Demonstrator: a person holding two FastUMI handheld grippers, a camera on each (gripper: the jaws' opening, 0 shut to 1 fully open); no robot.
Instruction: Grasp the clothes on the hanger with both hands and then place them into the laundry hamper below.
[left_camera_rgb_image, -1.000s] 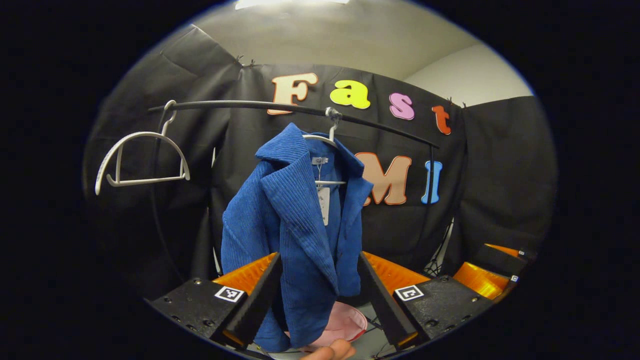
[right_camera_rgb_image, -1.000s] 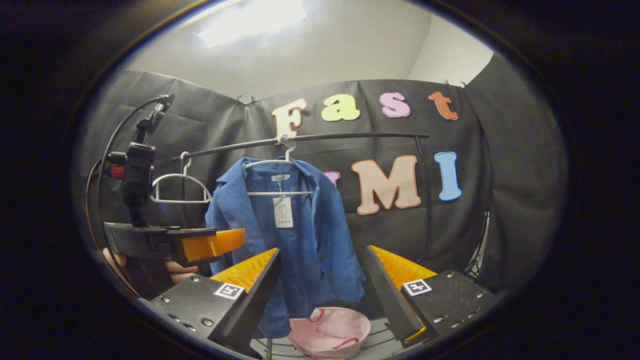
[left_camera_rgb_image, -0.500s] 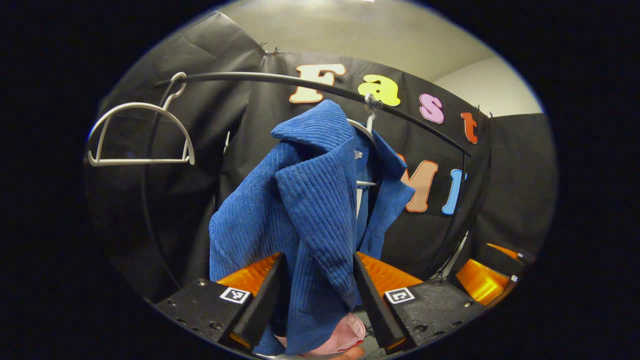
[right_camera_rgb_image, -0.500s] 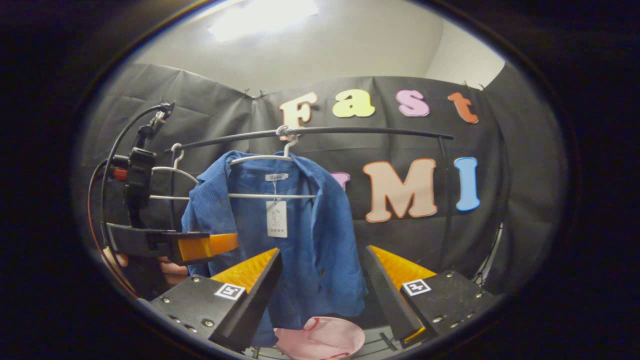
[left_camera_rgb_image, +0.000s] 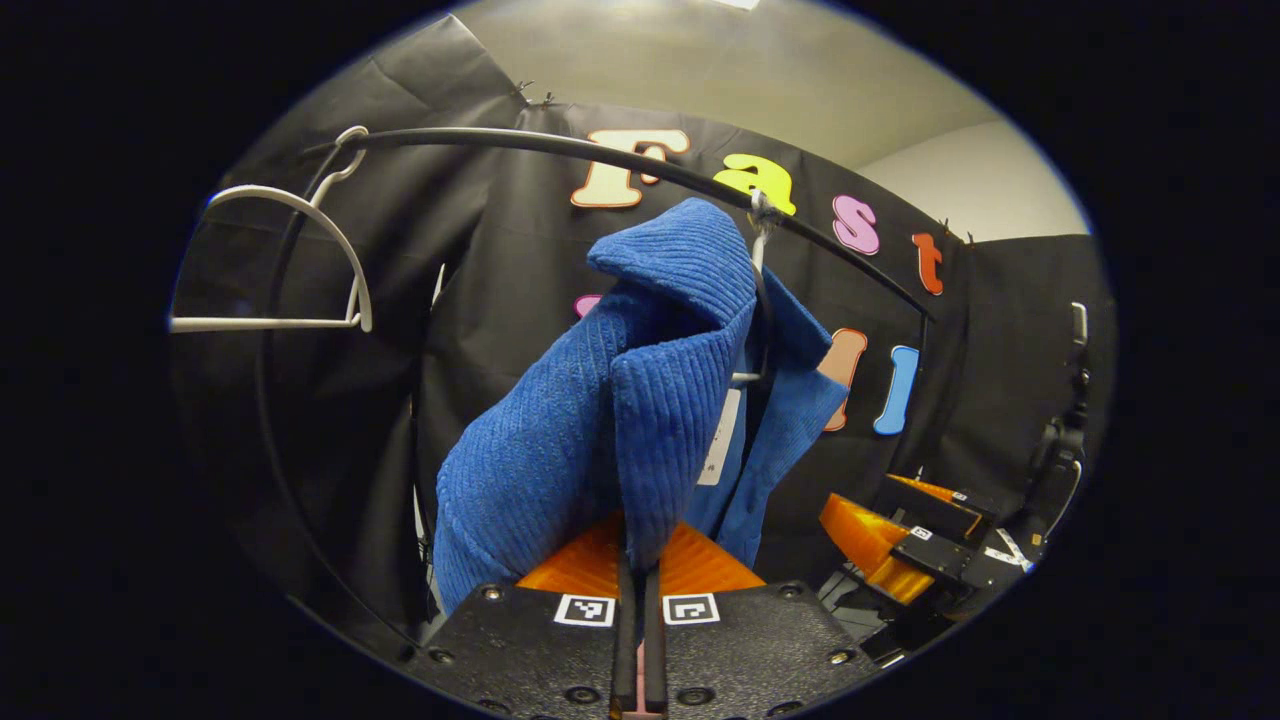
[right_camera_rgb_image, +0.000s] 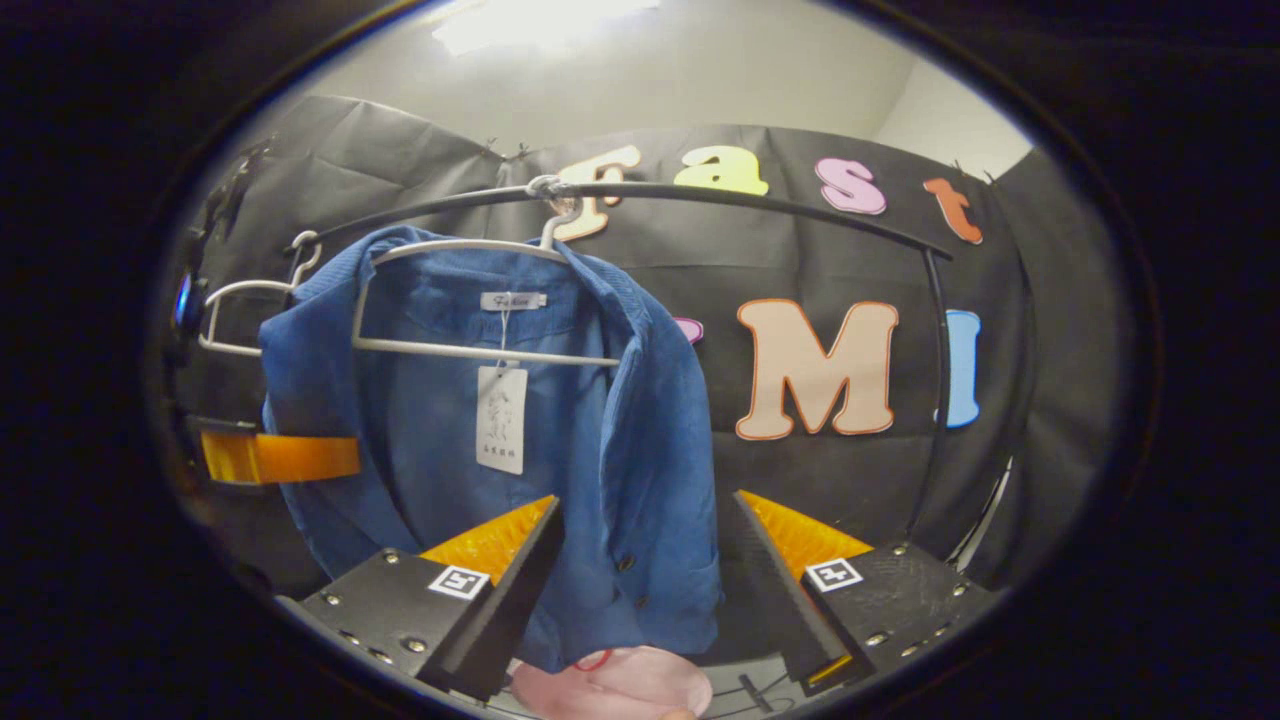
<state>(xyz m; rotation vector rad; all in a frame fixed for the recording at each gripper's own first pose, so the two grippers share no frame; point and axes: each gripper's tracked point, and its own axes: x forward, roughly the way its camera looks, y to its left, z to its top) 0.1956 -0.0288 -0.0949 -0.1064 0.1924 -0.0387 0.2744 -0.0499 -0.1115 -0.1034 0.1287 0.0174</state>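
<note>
The jacket (left_camera_rgb_image: 640, 400) edge was clamped by the left gripper (left_camera_rgb_image: 640, 590); the right gripper (right_camera_rgb_image: 640, 560) was held with fingers apart around its hem.

A white neck label (right_camera_rgb_image: 513, 301) sewn inside the collar of the blue jacket (right_camera_rgb_image: 610, 470) carries a short printed word, too small to read. Below it hangs a white paper tag (right_camera_rgb_image: 500, 418) with faint, illegible print. Square black-and-white coded markers (right_camera_rgb_image: 458, 582) sit on the claw bodies, bearing no legible characters.
</note>
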